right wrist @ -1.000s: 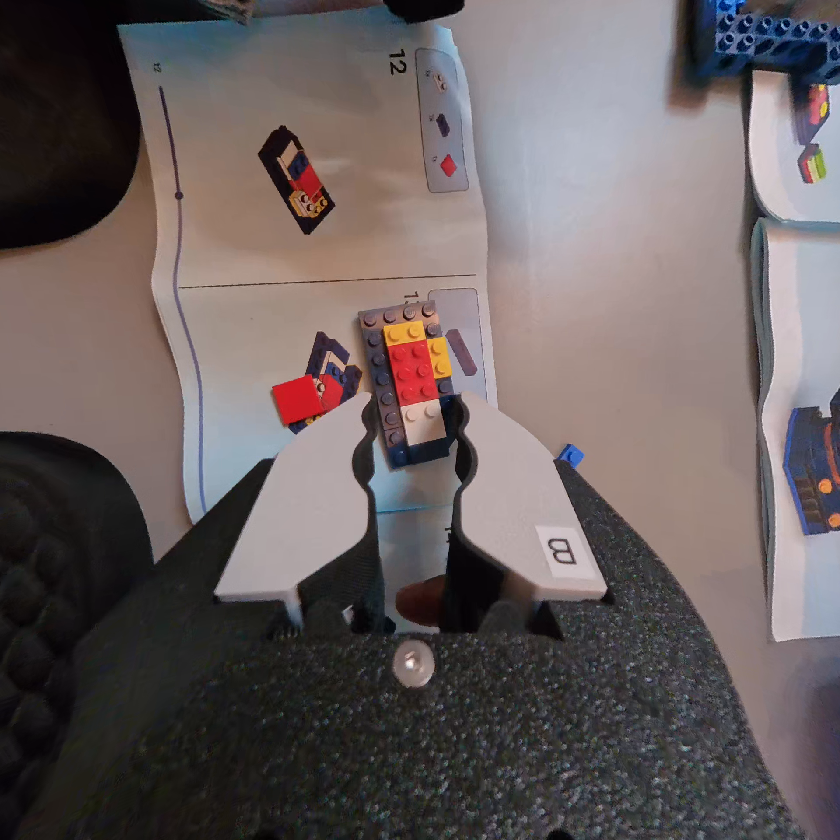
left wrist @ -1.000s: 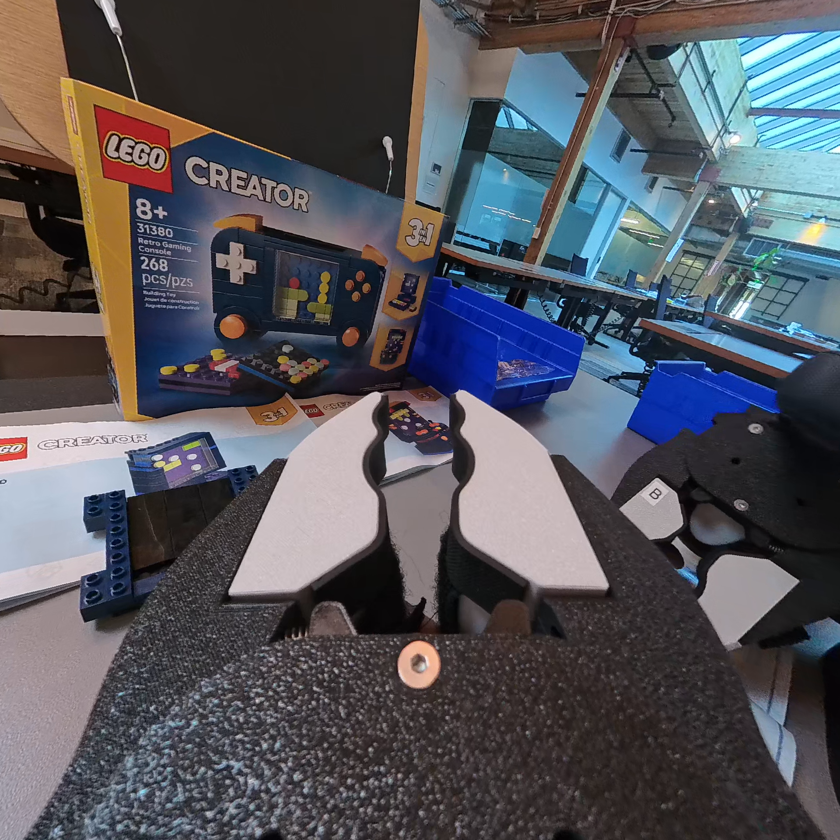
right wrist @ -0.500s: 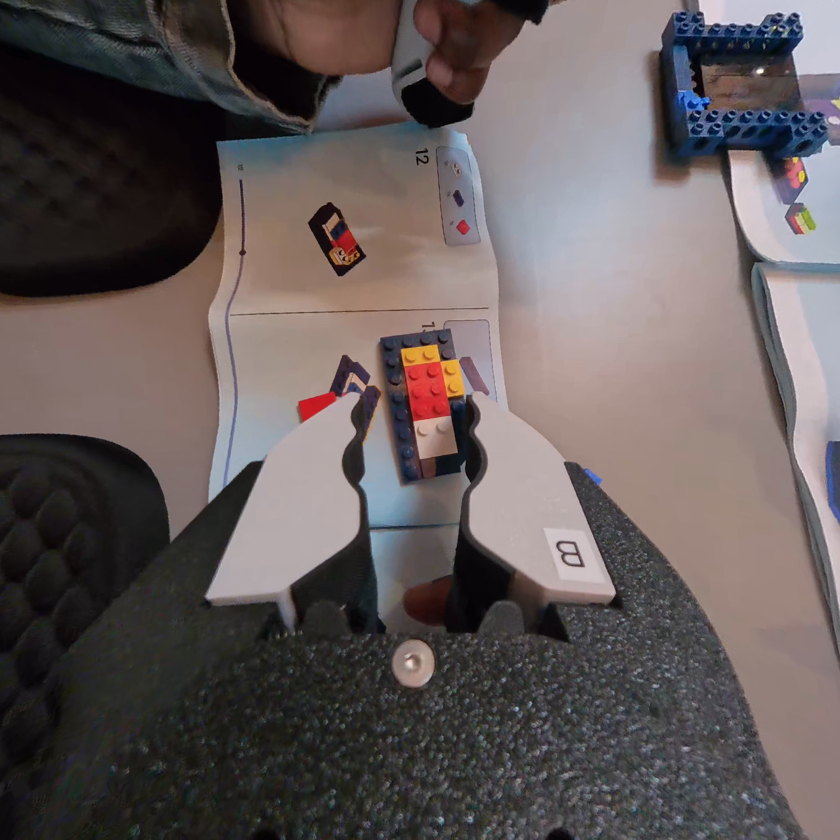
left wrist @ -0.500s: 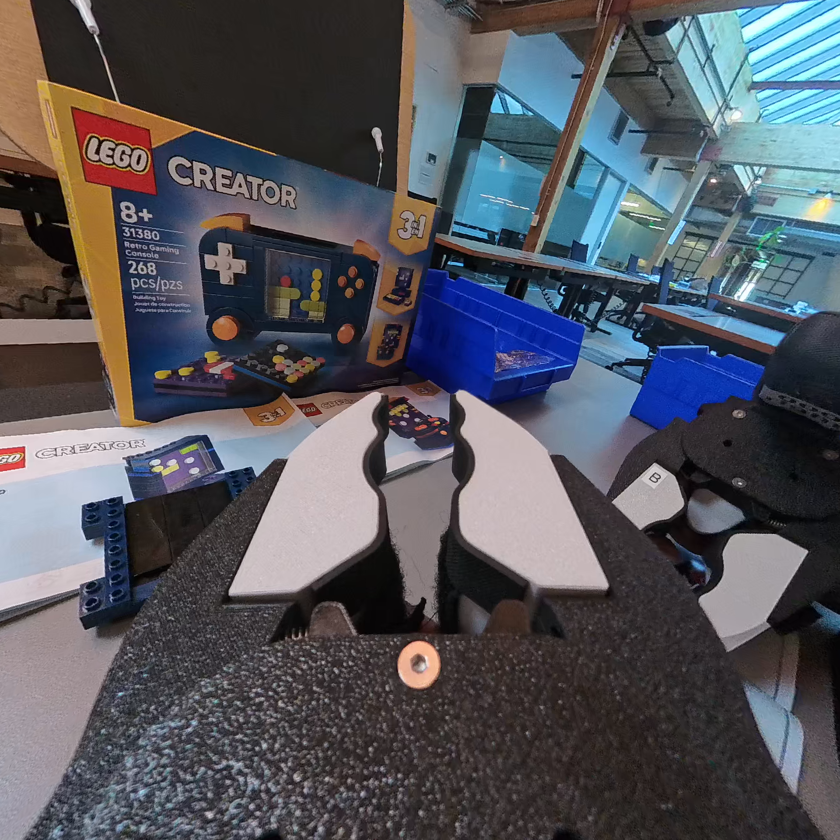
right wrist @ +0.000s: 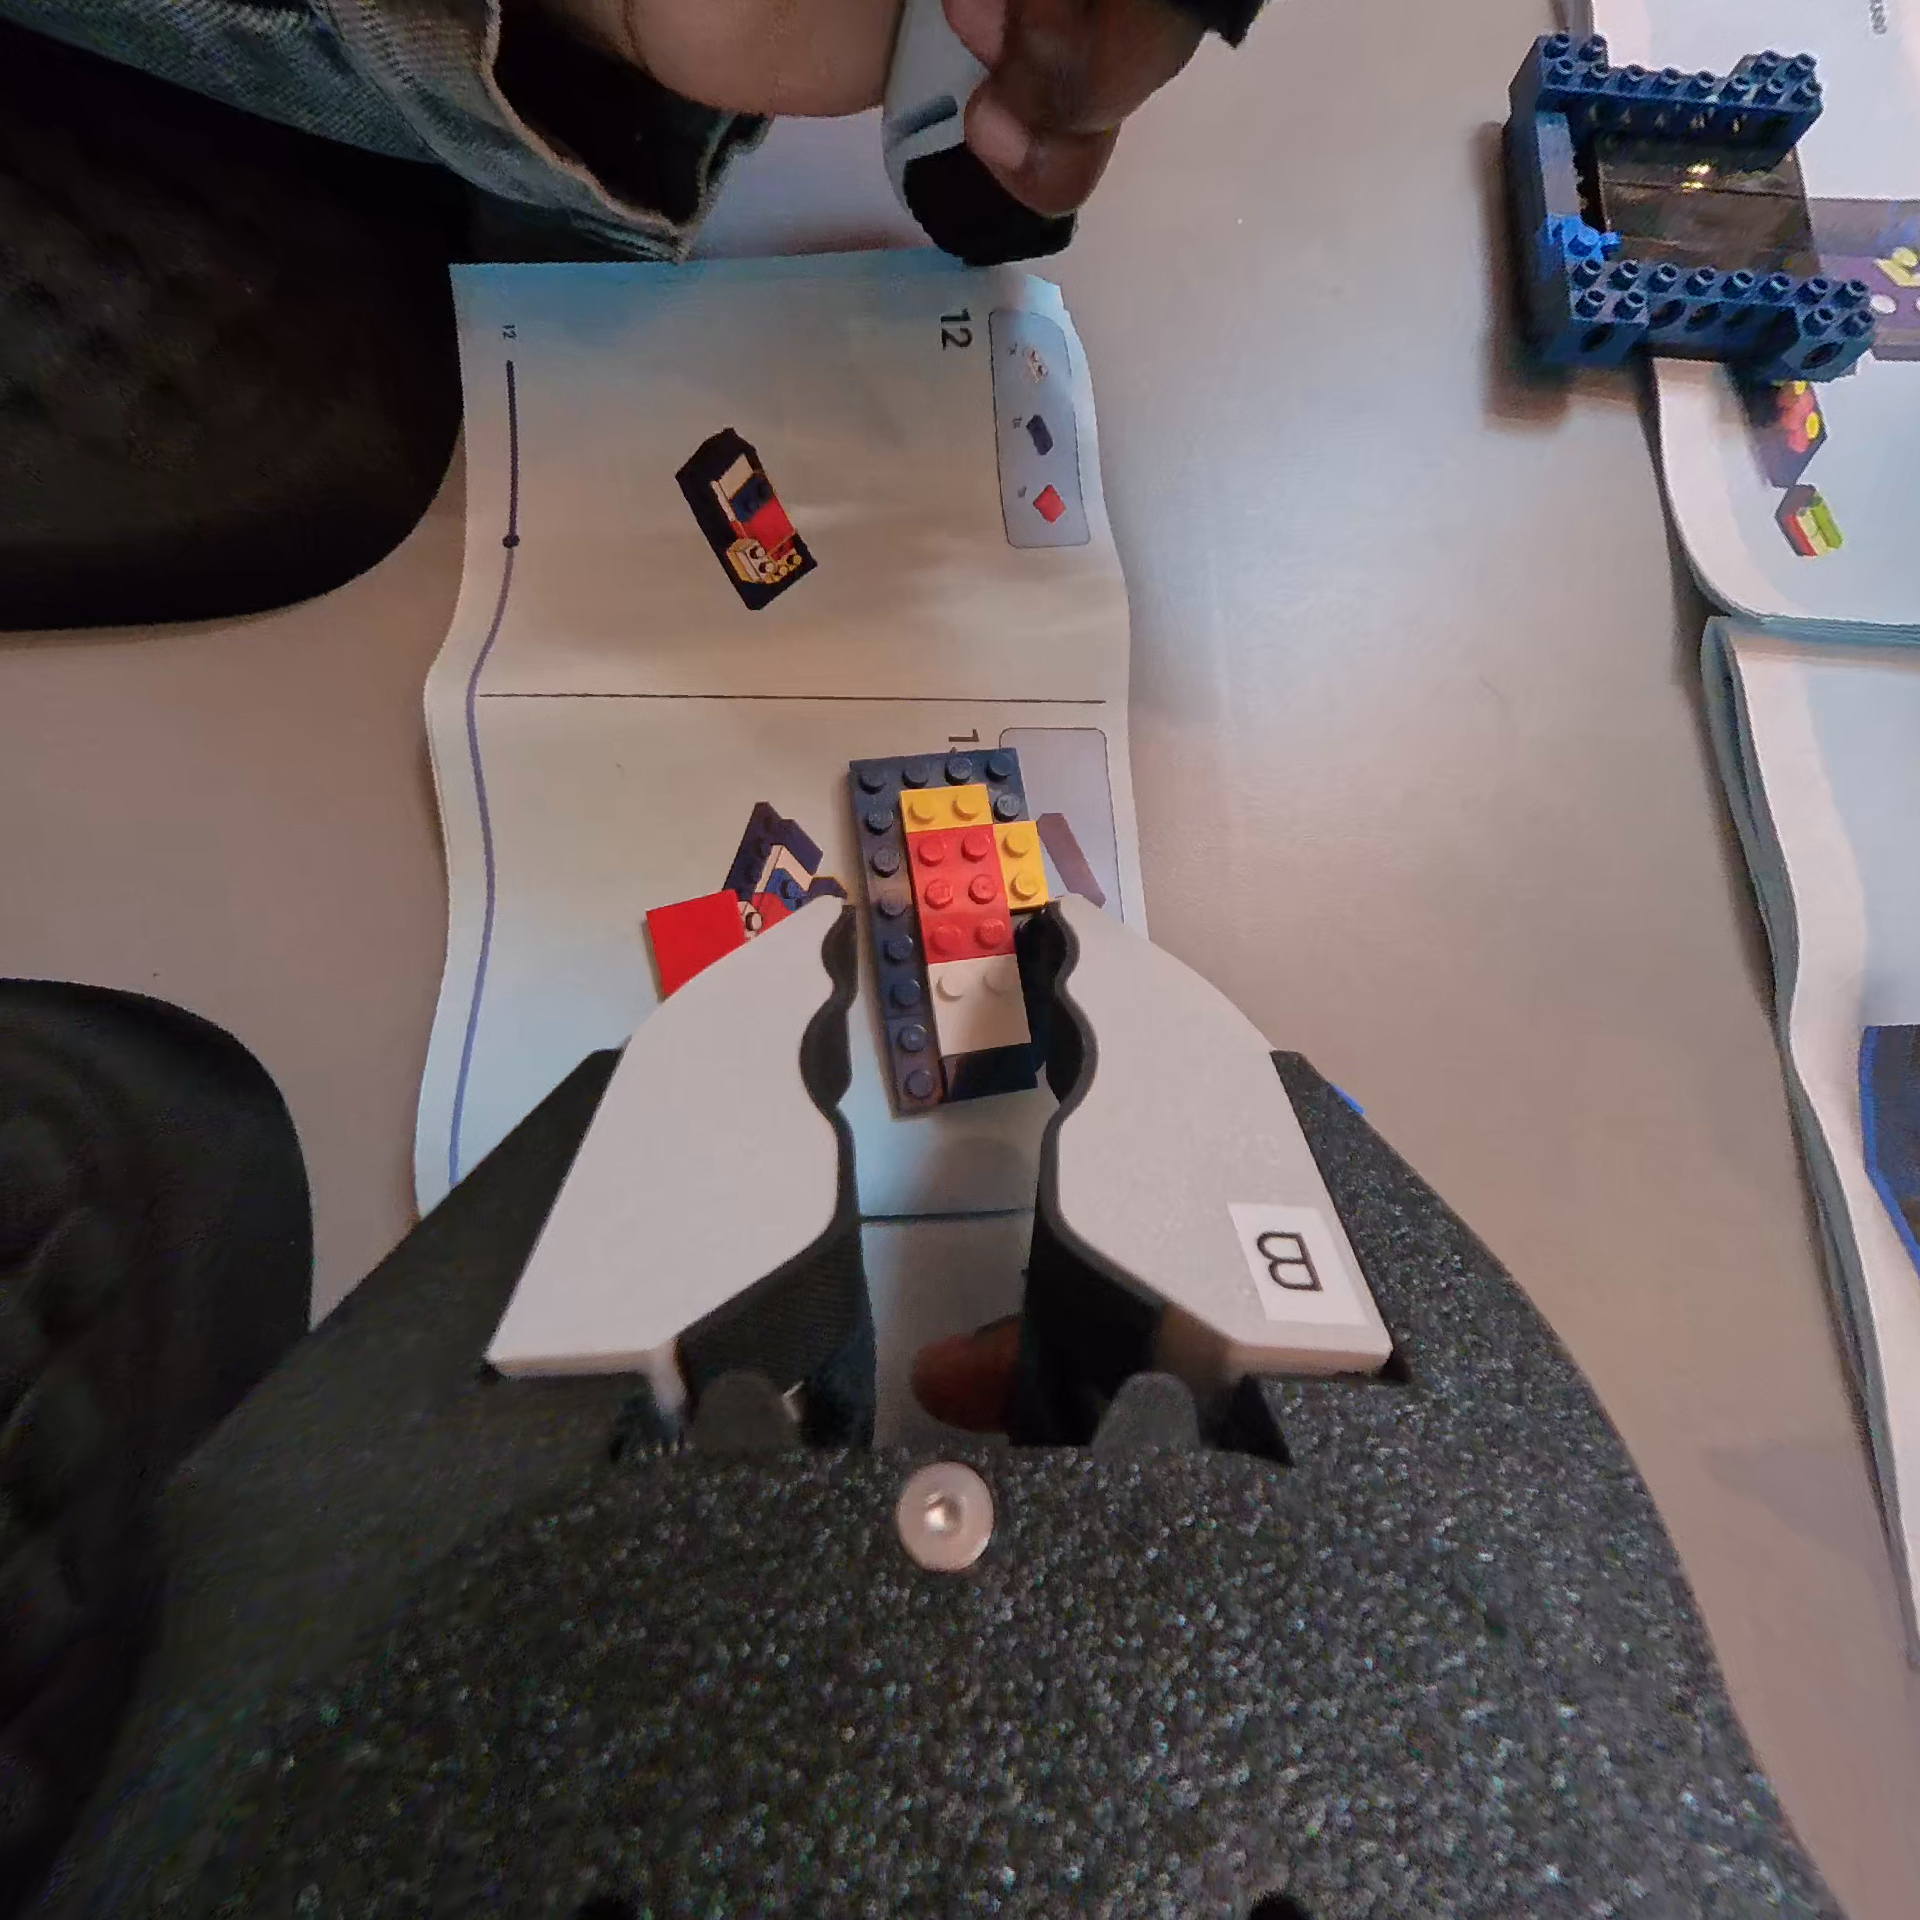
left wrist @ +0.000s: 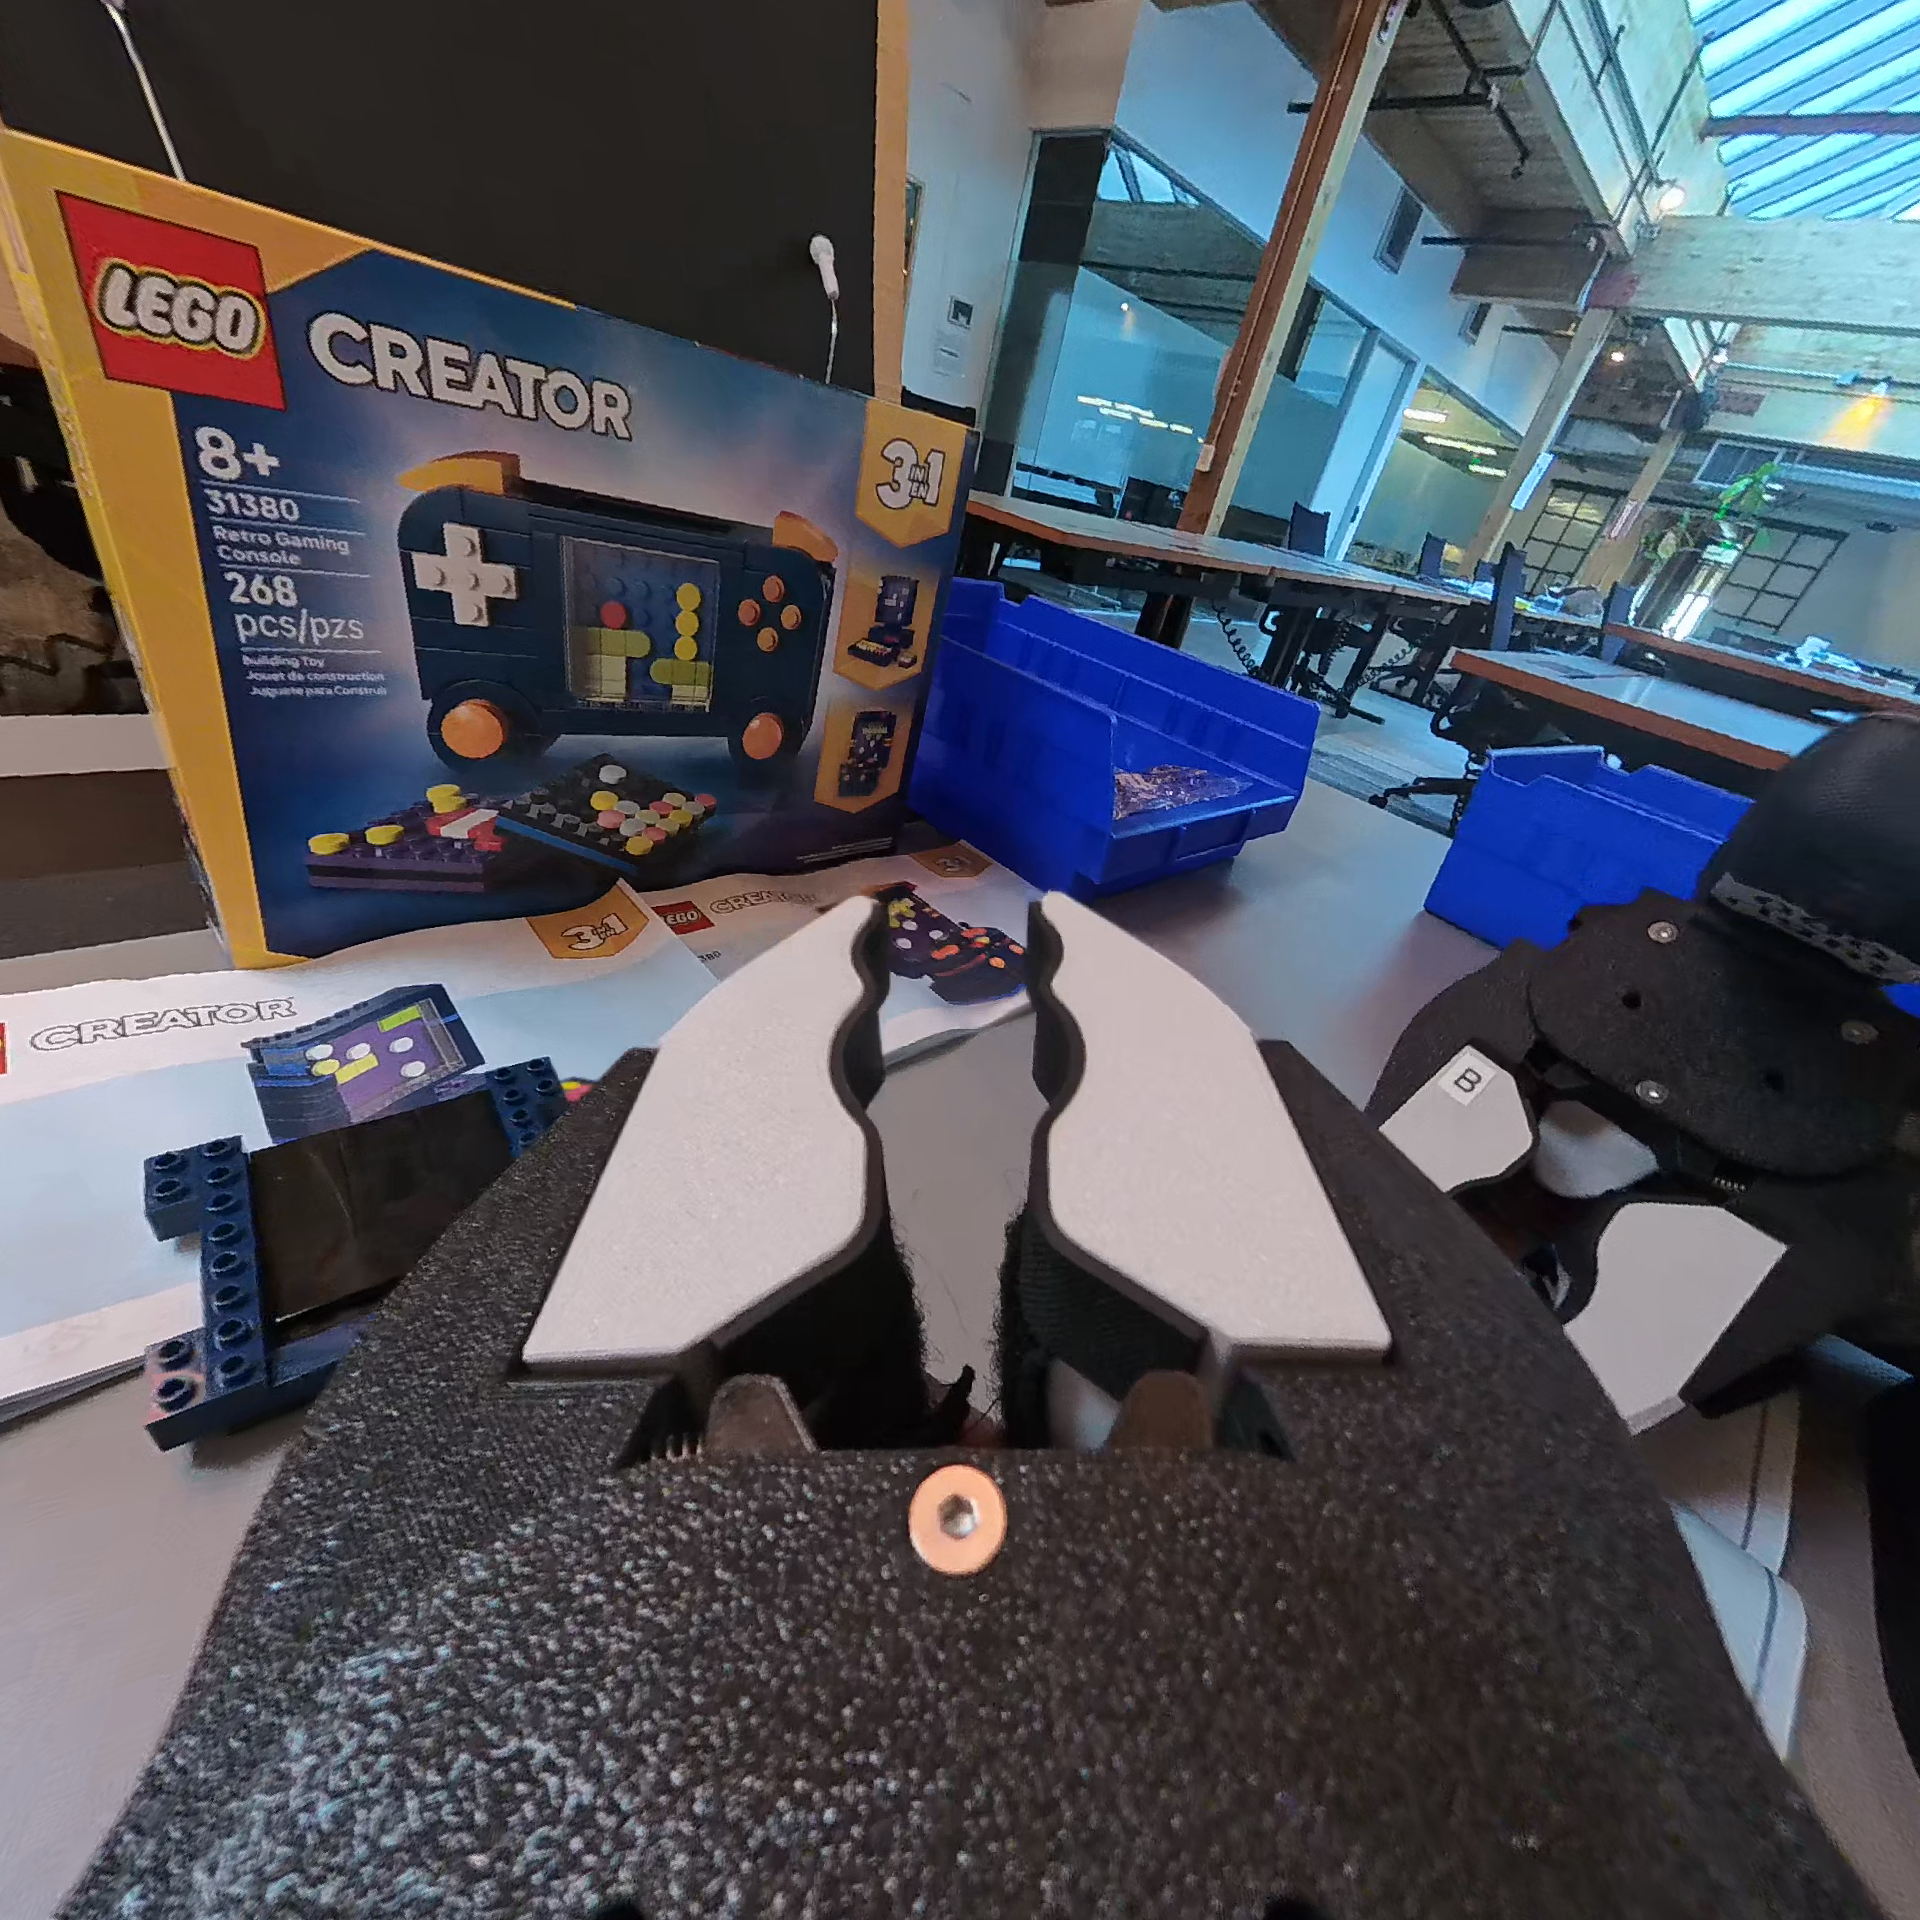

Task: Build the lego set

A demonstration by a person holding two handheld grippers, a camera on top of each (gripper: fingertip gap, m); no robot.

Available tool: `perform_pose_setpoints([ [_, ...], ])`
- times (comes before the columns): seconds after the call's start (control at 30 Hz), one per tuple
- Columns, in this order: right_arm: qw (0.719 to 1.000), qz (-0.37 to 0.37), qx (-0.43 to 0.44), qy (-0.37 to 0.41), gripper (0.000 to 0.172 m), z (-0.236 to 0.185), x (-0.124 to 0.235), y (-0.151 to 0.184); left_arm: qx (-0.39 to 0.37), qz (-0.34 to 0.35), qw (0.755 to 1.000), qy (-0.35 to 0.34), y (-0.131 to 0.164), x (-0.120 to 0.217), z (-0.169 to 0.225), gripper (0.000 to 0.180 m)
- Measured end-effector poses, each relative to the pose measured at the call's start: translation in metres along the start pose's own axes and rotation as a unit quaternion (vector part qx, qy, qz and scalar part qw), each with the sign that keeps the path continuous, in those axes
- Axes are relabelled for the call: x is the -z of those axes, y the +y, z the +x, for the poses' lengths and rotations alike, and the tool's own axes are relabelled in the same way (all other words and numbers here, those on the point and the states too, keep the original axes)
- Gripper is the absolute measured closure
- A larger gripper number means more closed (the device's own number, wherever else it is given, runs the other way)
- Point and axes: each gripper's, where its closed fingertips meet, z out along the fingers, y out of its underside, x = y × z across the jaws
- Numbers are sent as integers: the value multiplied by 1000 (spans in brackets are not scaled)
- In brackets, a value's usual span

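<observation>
In the right wrist view a dark blue plate [right wrist: 891,914] carrying yellow, red and white bricks lies on an open instruction sheet [right wrist: 727,644]. My right gripper [right wrist: 951,920] is open around the plate's near half. The right pad [right wrist: 1049,966] is at the plate's edge, and a thin gap shows at the left pad. A loose red tile [right wrist: 691,935] lies just left of the left finger. My left gripper [left wrist: 956,925] is open and empty, held above the table facing a toy brick box [left wrist: 468,582]. The right gripper also shows in the left wrist view [left wrist: 1558,1195].
A dark blue brick frame [right wrist: 1683,197] rests on booklets [right wrist: 1818,831] at the right; it also shows in the left wrist view [left wrist: 218,1278]. Two blue bins [left wrist: 1101,748] [left wrist: 1569,862] stand behind. A person's hand [right wrist: 997,94] holds the sheet's far edge. Black padding [right wrist: 156,364] lies at the left. The gap from one gripper's tips to the other's is roughly 15 cm.
The right gripper pulled back from the plate, its jaws widened, then narrowed around the plate again. A hand came into view at the top. The left gripper barely moved.
</observation>
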Motion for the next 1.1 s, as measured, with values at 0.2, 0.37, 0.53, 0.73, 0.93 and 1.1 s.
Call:
perform_pose_setpoints([
  [0.2, 1000, 13, -3, 1, 140, 1, -1, 1, 1, -35, 999, 2, 12, -4, 0, 156],
  [0.37, 999, 30, -13, -4, 140, 1, -1, 1, 10, -44, 999, 6, 15, -5, 0, 156],
  [0.53, 999, 32, -14, -4, 139, 1, -2, 2, 9, -47, 999, 8, 16, -5, 1, 157],
  [0.73, 999, 32, -16, -5, 139, 1, -2, 2, 5, -49, 999, 9, 17, -5, 2, 157],
  [0.93, 999, 33, -18, -7, 139, 1, -2, 2, 6, -42, 999, 3, 14, -4, -1, 157],
  [1.1, 999, 33, -18, -7, 139, 1, -2, 2, -49, -3, 997, -53, -2, 4, -12, 161],
])
